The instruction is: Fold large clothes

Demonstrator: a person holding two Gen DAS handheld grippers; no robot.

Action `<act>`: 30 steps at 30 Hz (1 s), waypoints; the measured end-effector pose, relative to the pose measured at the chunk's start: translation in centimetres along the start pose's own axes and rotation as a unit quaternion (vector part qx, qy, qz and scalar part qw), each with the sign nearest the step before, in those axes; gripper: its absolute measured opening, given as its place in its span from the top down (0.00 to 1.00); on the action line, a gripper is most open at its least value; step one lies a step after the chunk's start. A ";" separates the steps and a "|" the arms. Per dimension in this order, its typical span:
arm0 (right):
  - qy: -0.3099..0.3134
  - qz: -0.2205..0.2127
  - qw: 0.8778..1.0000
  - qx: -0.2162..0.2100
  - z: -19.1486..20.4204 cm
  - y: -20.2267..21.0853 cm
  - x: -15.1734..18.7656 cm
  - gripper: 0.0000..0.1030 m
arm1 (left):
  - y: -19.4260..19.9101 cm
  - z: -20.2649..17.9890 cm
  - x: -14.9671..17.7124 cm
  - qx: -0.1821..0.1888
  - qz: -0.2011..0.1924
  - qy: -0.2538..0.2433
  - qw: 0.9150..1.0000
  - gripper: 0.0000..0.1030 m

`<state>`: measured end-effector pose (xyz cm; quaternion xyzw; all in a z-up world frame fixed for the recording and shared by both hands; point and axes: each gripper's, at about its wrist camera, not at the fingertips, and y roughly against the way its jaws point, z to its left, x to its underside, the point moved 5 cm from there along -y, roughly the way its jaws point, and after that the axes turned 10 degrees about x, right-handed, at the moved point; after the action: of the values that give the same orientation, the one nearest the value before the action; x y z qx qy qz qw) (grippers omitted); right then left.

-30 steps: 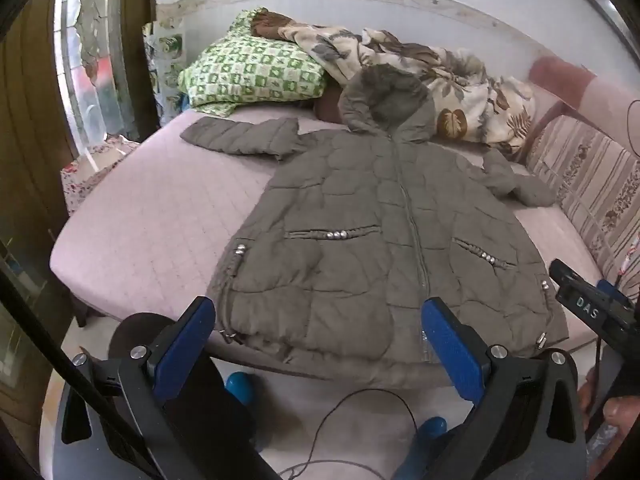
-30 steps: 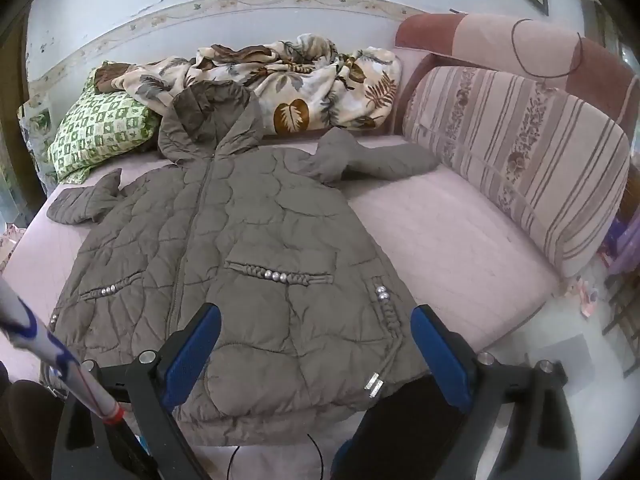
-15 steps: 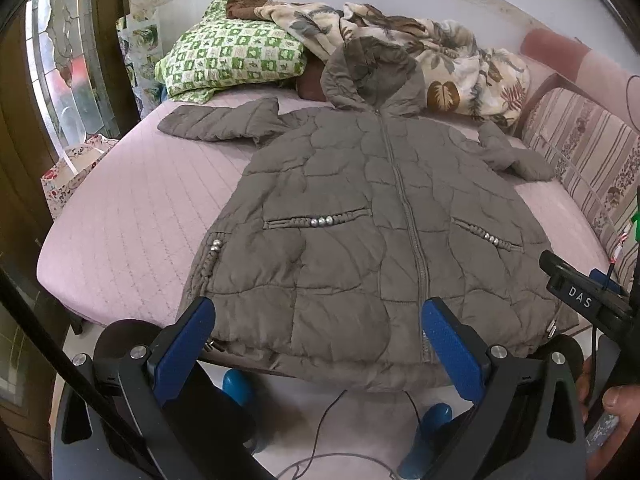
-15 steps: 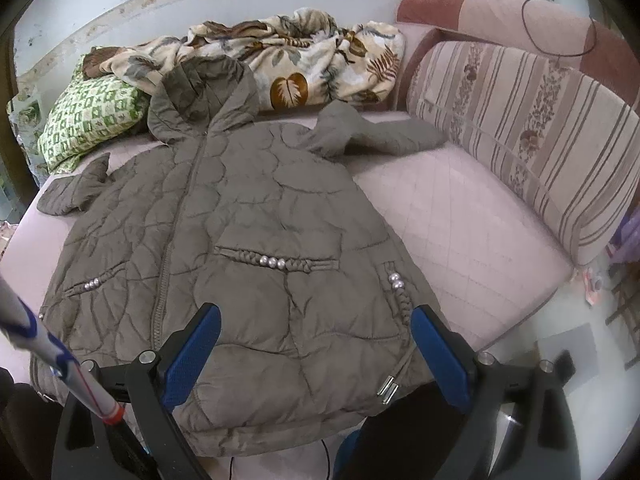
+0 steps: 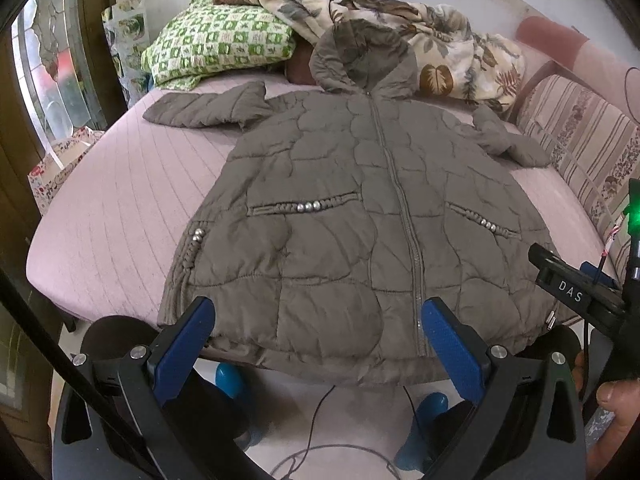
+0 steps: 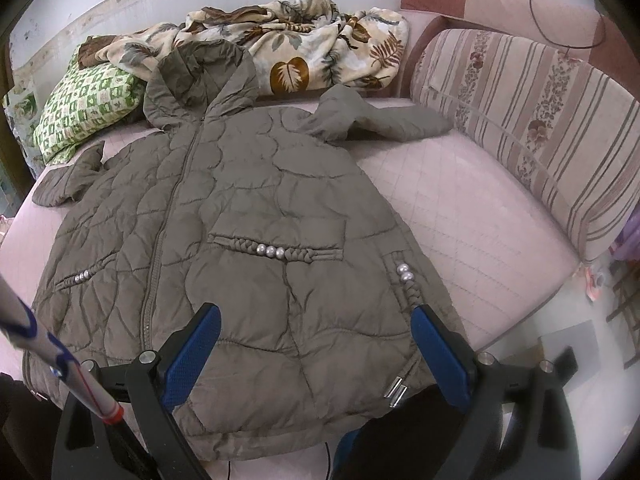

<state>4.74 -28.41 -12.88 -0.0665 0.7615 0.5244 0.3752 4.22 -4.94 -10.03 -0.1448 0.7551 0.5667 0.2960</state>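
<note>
A large olive-brown quilted hooded jacket (image 5: pixel 360 220) lies flat, front up and zipped, on a pink bed (image 5: pixel 112 216). Its sleeves spread to both sides and its hem hangs over the bed's front edge. My left gripper (image 5: pixel 318 332) is open and empty, just before the hem left of the zip. My right gripper (image 6: pixel 316 340) is open and empty over the jacket's (image 6: pixel 248 220) lower right part, near the side pocket with pearl beads. The right gripper's body also shows in the left wrist view (image 5: pixel 572 292) at the right edge.
A green checked pillow (image 5: pixel 216 48) and a leaf-print blanket (image 5: pixel 420 40) lie at the head of the bed. A striped cushion (image 6: pixel 532 120) lines the right side. A cable (image 5: pixel 320 440) lies on the floor below the hem. A window (image 5: pixel 44 80) stands at left.
Both grippers have moved closer to the bed and the jacket's hem, which now fills more of each view. The jaws have stayed open.
</note>
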 end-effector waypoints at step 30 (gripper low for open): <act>0.026 -0.005 1.000 -0.001 1.1 0.8 1.1 0.05 | -0.4 2.6 0.0 -0.038 0.009 0.012 0.999 0.00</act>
<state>4.16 -26.85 -13.17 -0.0846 0.7700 0.5214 0.3580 5.17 -2.57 -10.85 -0.1561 0.7380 0.5956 0.2762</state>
